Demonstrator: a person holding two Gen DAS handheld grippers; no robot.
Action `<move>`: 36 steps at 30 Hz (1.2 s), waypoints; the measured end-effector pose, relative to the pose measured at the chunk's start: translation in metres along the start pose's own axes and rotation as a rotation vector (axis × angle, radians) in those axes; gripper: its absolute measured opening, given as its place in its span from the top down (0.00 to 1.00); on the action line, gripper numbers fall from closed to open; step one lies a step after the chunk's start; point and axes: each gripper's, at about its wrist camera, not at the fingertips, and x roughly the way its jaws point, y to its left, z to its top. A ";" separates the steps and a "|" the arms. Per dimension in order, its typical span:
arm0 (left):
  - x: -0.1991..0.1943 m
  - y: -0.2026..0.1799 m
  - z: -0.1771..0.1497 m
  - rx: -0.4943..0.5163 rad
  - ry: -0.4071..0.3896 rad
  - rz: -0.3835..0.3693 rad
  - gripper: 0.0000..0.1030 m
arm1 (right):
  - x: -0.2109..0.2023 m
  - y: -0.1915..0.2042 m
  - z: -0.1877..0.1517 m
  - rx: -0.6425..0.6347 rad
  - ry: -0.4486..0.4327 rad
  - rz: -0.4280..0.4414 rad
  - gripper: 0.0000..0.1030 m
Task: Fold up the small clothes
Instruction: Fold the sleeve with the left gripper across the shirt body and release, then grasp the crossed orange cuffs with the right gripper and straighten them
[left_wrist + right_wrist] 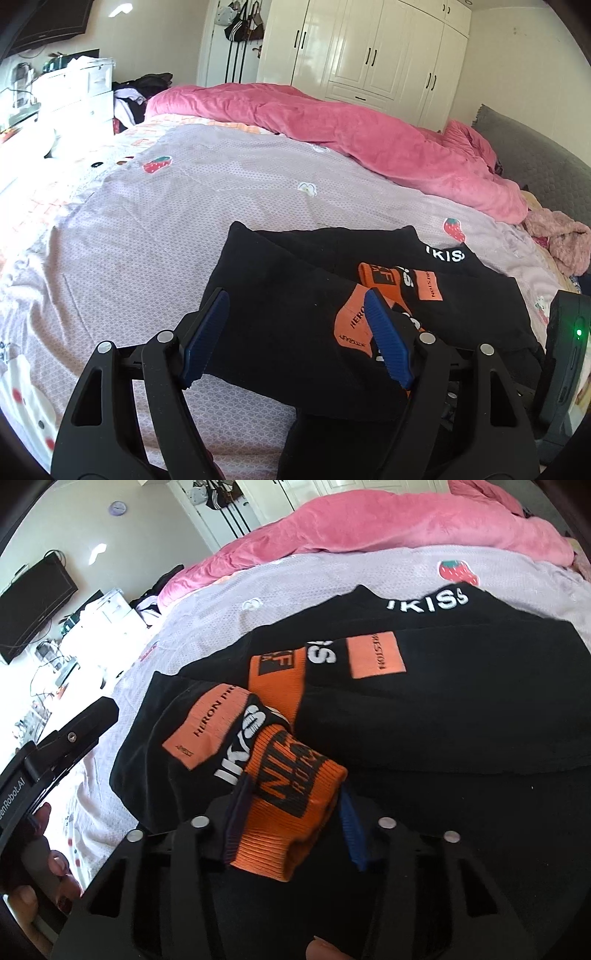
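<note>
A black garment (295, 295) with orange patches and white lettering lies partly folded on the bed (147, 229), on its lilac strawberry-print sheet near the bed's near edge, with a rumpled pink duvet (351, 136) heaped along the far side. The left claw (297, 336) stands well open over the near part of the garment: its two blue ribbed pads (207, 332) are spread apart with black cloth lying between them, and neither pad presses on it. The right claw (291, 827) is drawn in around an orange ribbed cuff (291, 805) with black lettering, which is bunched between its pads and lifted a little off the rest of the cloth; the left pad lies against the cuff, while the blue right pad (352, 830) sits just beside it, so a firm pinch on that side cannot be told. In the right wrist view the body of the other tool shows at the left edge, with fingers (55, 867) wrapped round it. A white wardrobe (369, 48) stands beyond the bed's far edge.
</note>
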 end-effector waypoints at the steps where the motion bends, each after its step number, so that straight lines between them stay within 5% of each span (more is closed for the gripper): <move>1: -0.001 0.002 0.001 -0.006 -0.004 -0.001 0.34 | -0.001 0.003 0.000 -0.017 -0.007 0.014 0.75; 2: -0.001 0.003 0.001 -0.012 -0.007 0.000 0.34 | -0.004 0.006 0.000 -0.033 -0.018 0.021 0.88; 3: -0.002 0.004 0.002 -0.016 -0.011 0.000 0.34 | -0.009 0.009 0.000 -0.057 -0.041 0.021 0.90; 11: -0.003 0.011 0.004 -0.034 -0.015 0.008 0.34 | -0.056 0.016 0.020 -0.195 -0.198 -0.023 0.92; 18: -0.003 0.012 0.004 -0.039 -0.016 0.006 0.34 | -0.083 -0.011 0.047 -0.223 -0.278 -0.162 0.92; 28: -0.001 0.010 0.003 -0.028 -0.015 0.005 0.34 | -0.101 -0.081 0.065 -0.159 -0.301 -0.318 0.92; 36: 0.004 -0.004 0.000 0.009 -0.012 -0.006 0.34 | -0.096 -0.107 0.060 -0.147 -0.286 -0.352 0.92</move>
